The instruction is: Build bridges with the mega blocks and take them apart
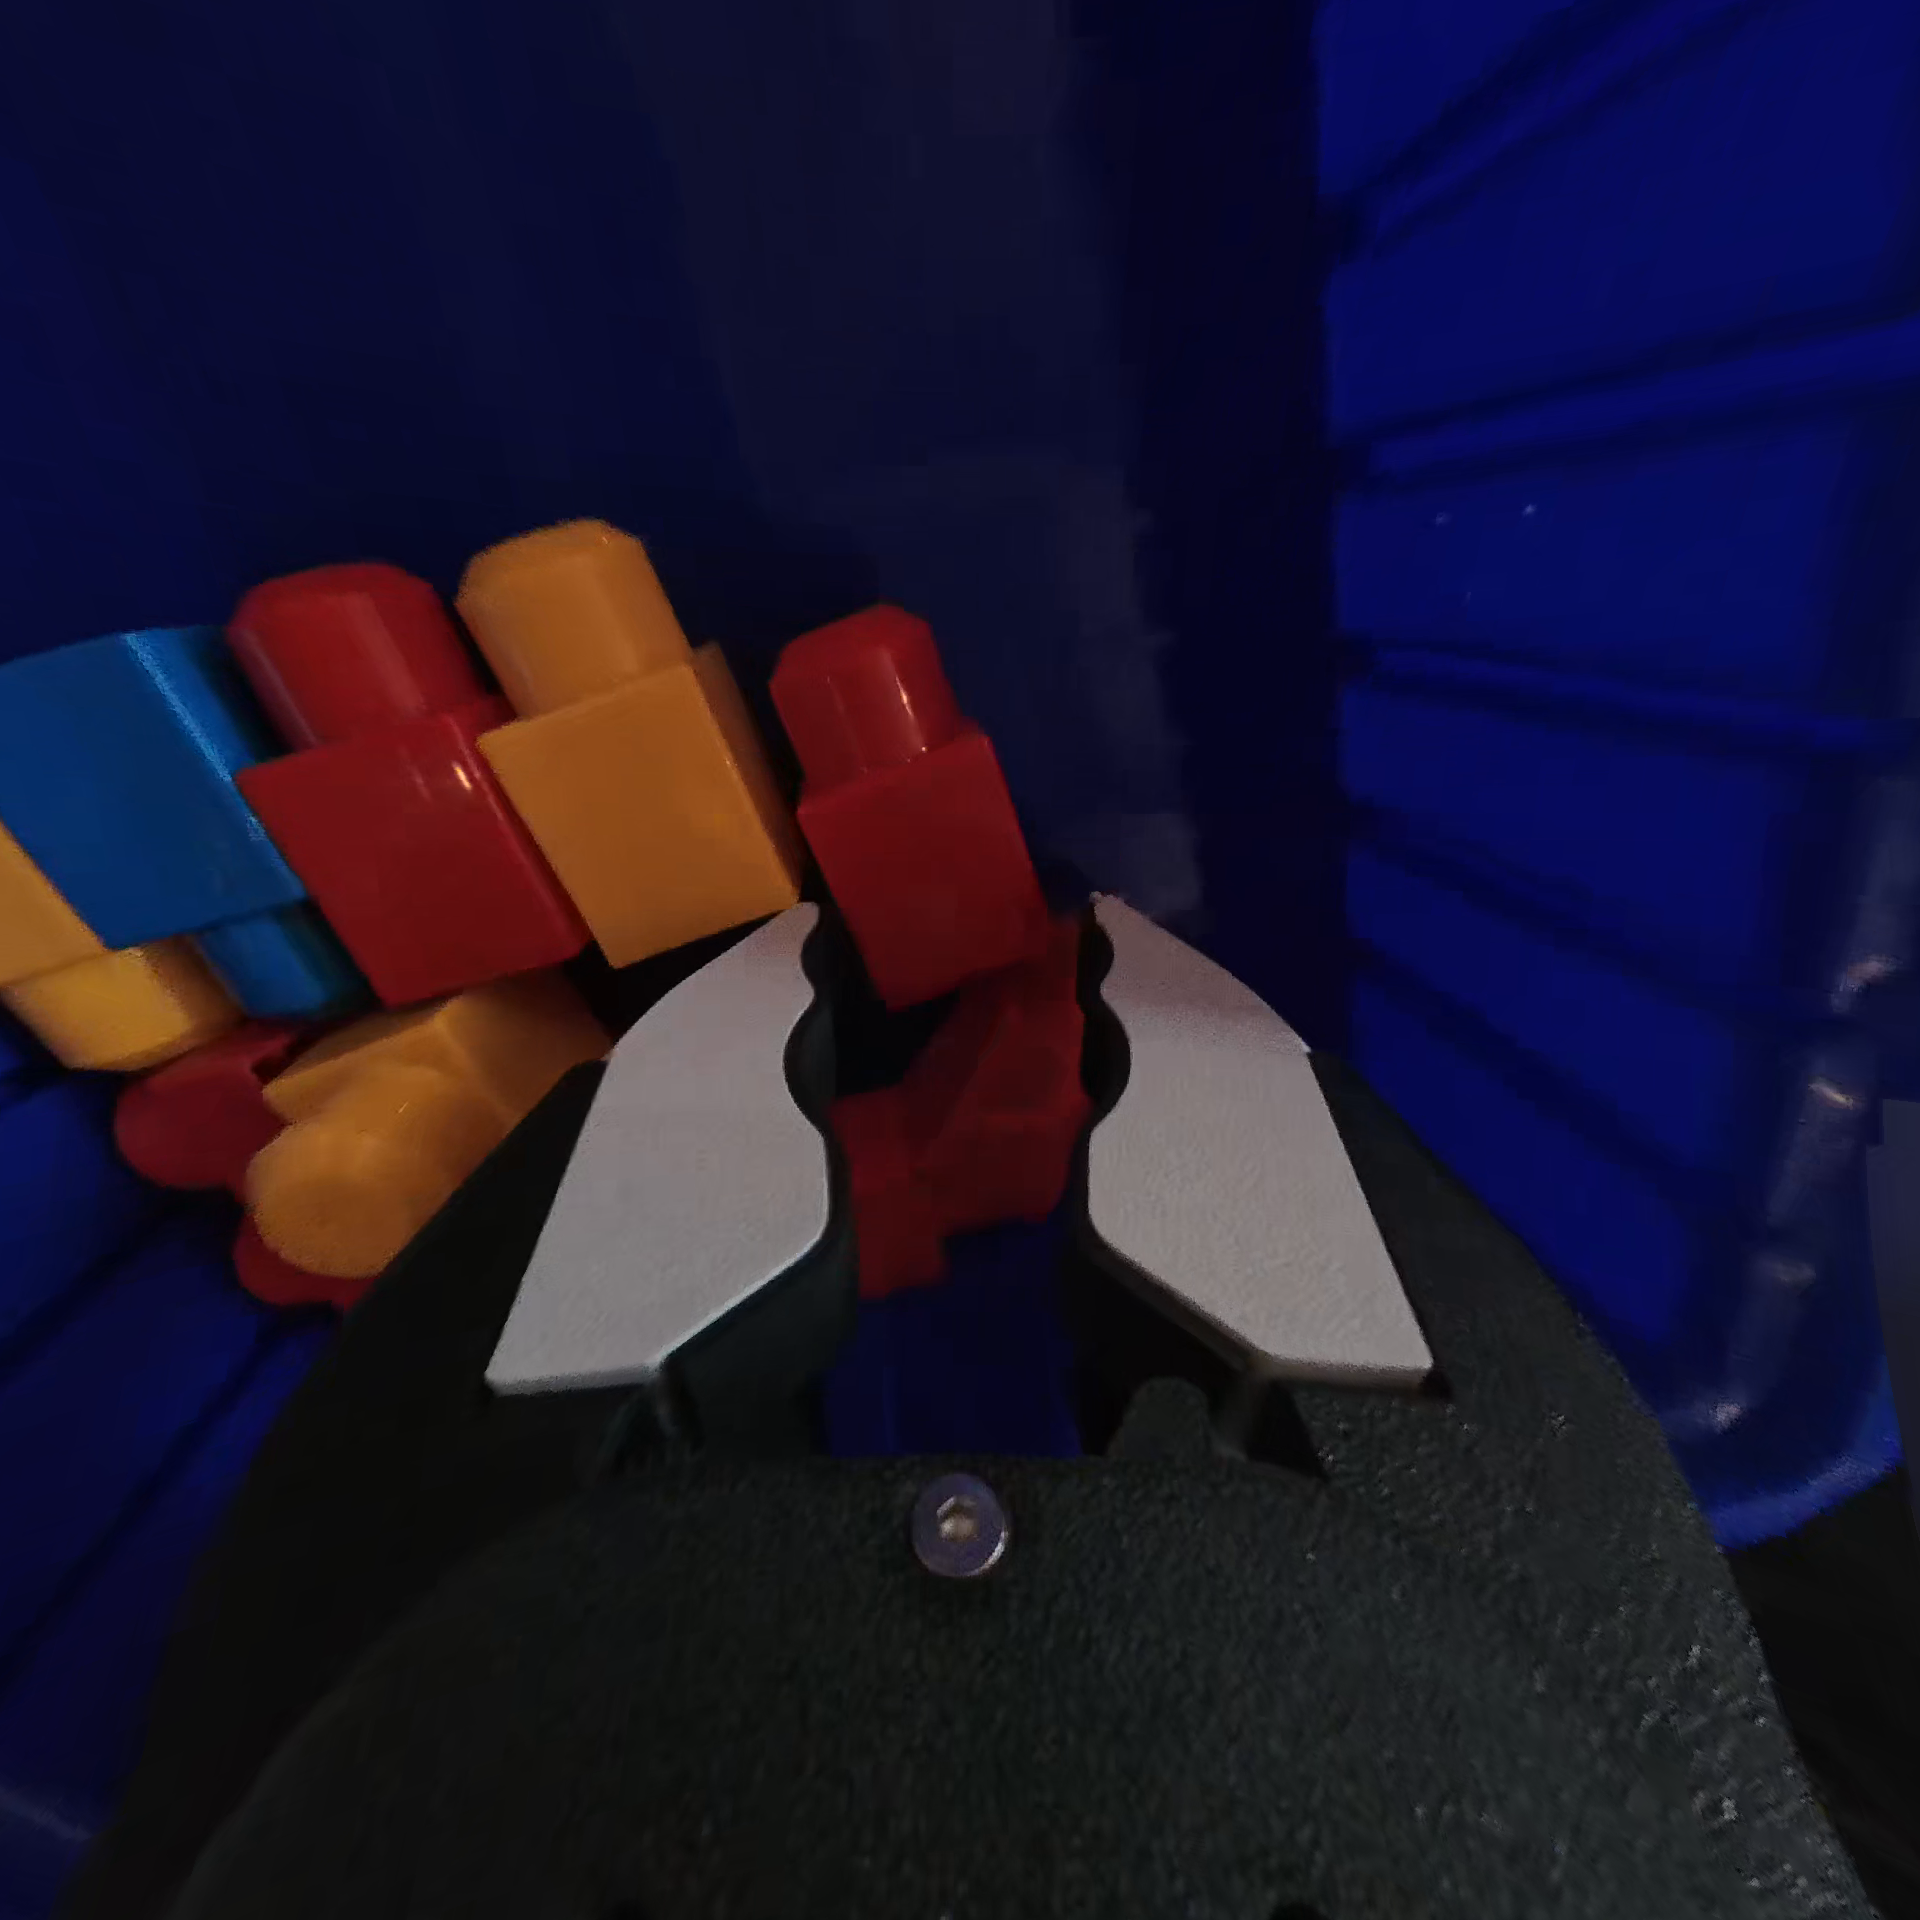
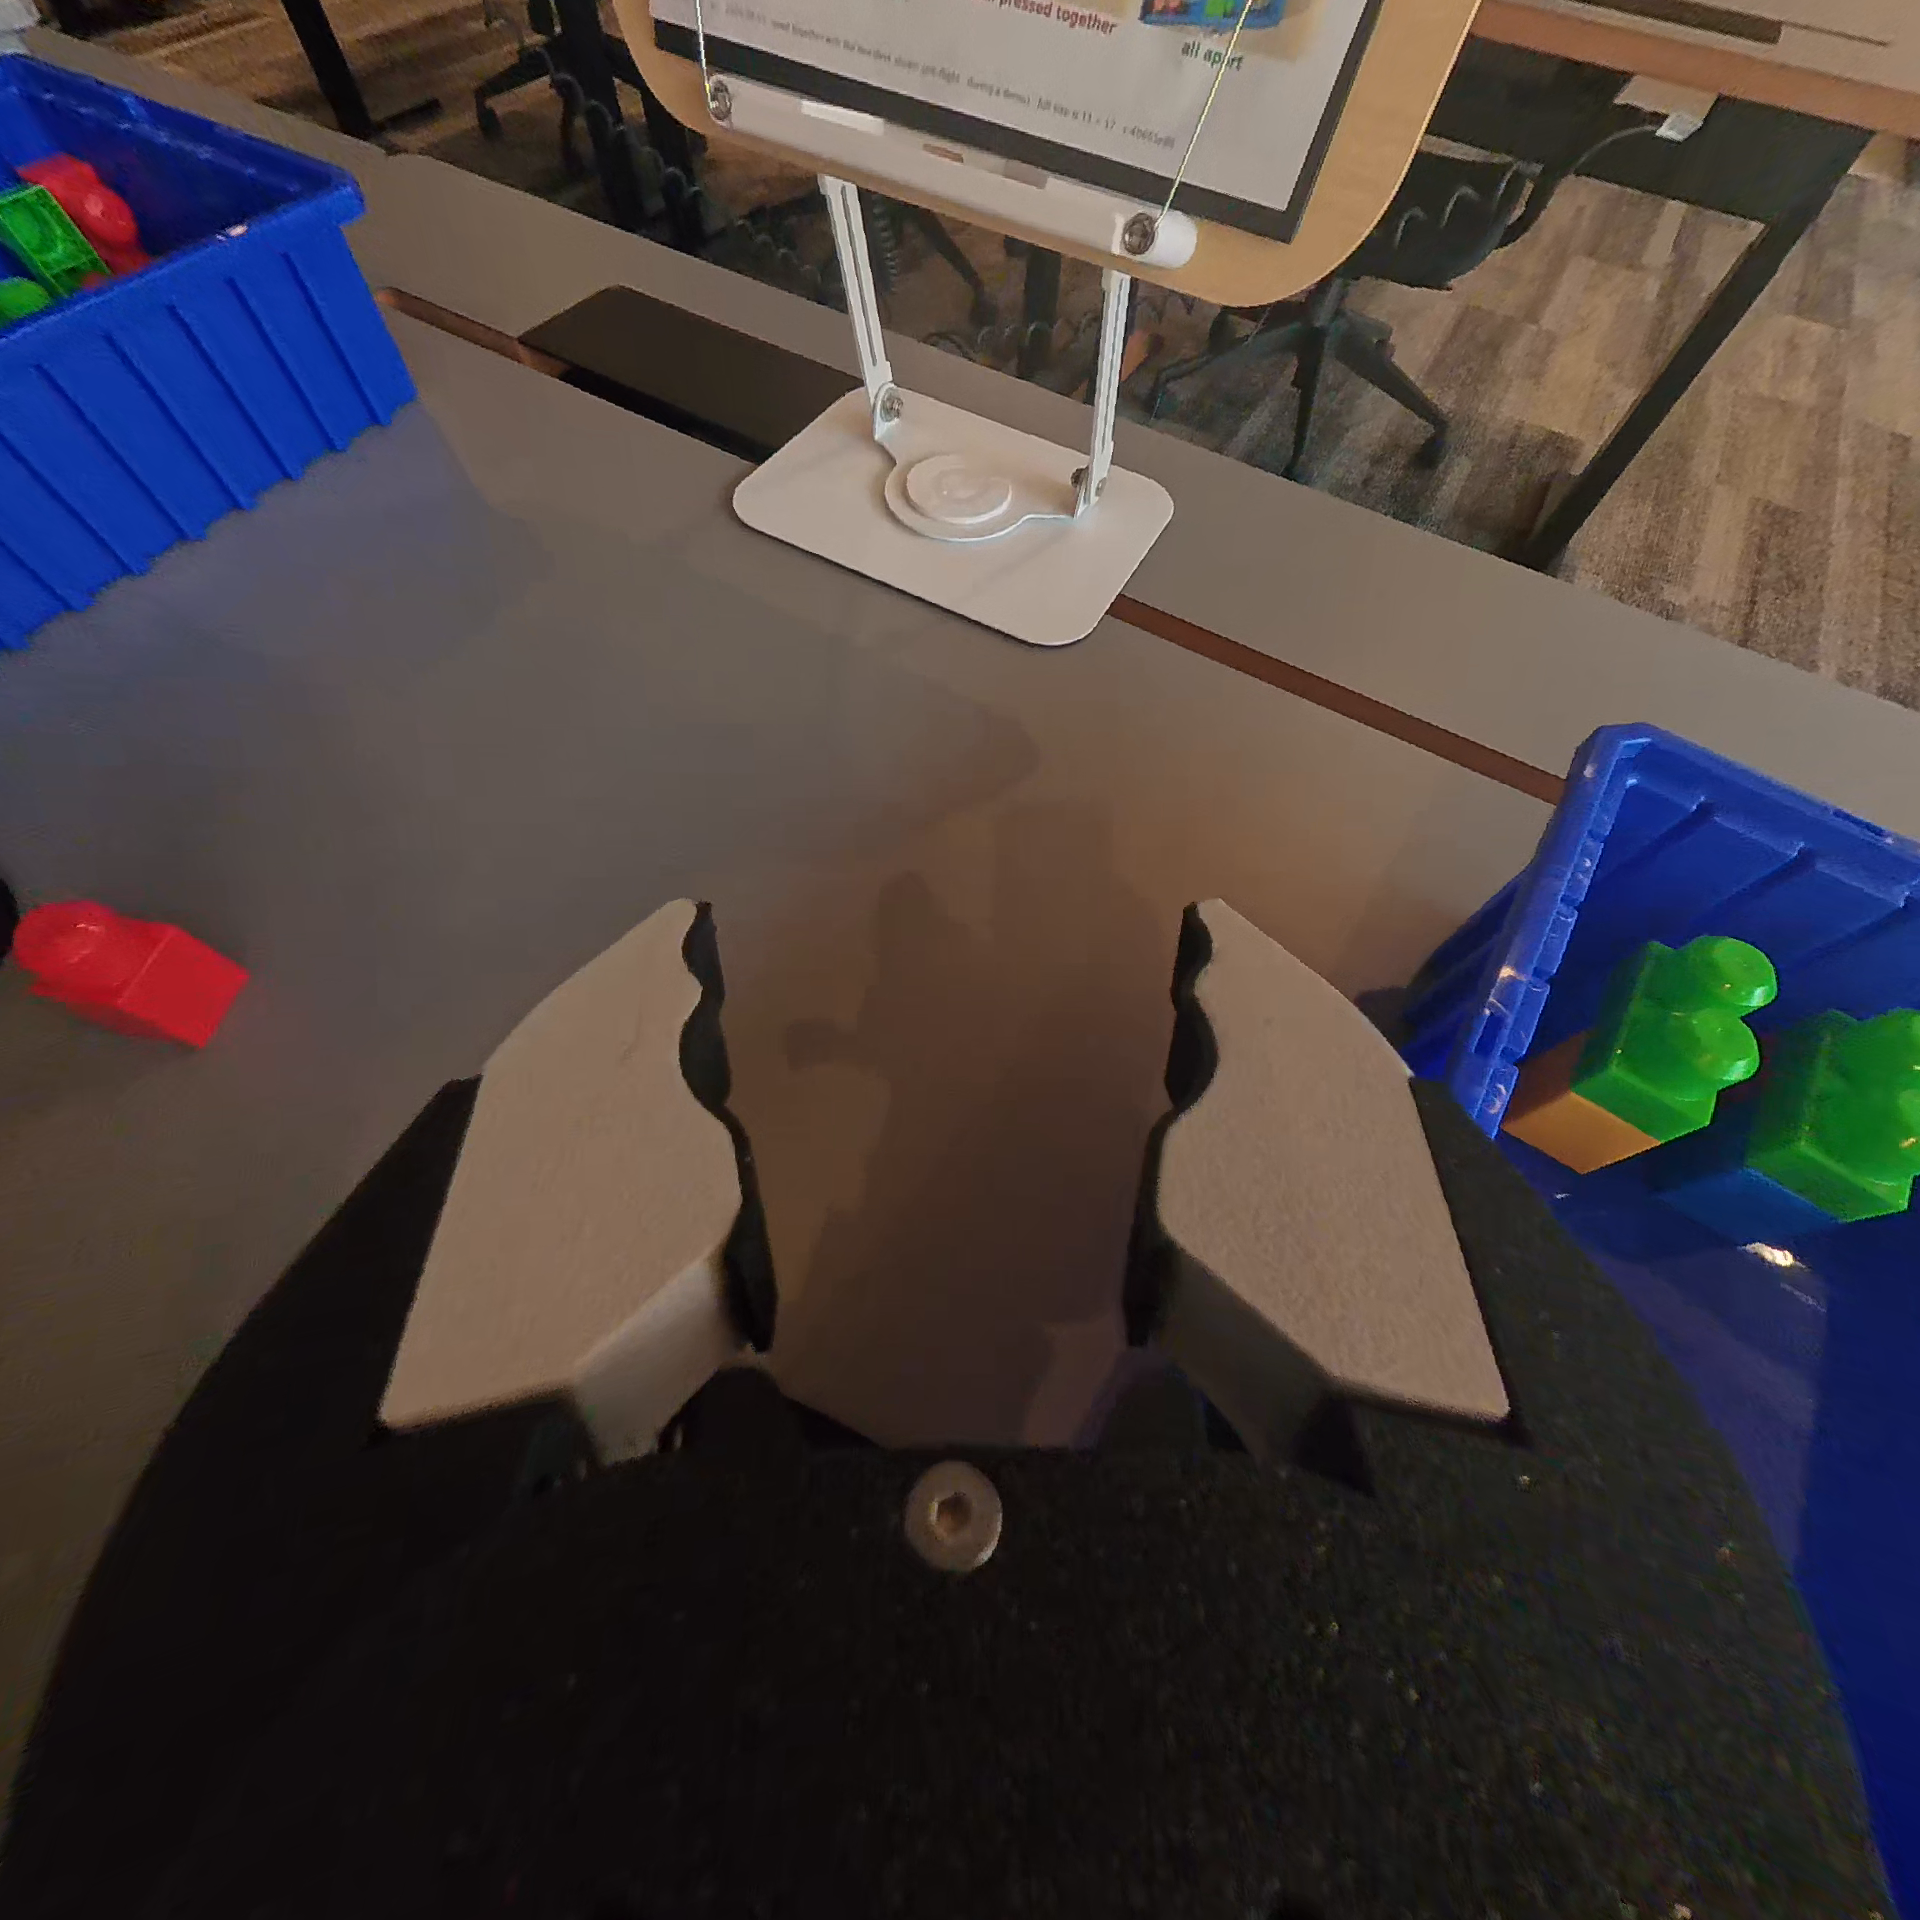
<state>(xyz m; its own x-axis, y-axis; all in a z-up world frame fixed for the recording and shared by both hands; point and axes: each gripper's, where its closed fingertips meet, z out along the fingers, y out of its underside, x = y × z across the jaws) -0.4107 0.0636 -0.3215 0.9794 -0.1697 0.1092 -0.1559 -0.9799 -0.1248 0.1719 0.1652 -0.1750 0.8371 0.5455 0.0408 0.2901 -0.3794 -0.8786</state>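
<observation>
Deep inside a blue bin [image 1: 1558, 623], left hand-held gripper [image 1: 951, 935] closed onto a red block [image 1: 945, 1143], jaws pressing its two sides, stud end apparently pointing forward and up, away from the camera. Directly ahead and just beyond the fingertips, a second red block [image 1: 904, 810], standing tilted, stud uppermost. Off to the left, a loose heap: two more red blocks clearly countable, at least three orange ones, one light-blue piece [image 1: 135, 790]; red scraps lower down too blurred to count. Over on the bench [image 2: 623, 748], right hand-held gripper [image 2: 945, 935] spread wide with nothing between its fingers, hovering over bare grey surface. To its left, well apart, one lone red block [image 2: 125, 971] lying on its side, long axis roughly left to right. Two blue bins in that view: one far left [image 2: 187, 416] with red and green pieces, one at right [image 2: 1662, 862] with two green blocks on blue and orange ones. Straight ahead, a white stand [image 2: 956, 520] carrying a screen. Likely next: lifting the gripped block out toward the bench, the left side being the nearer one.
</observation>
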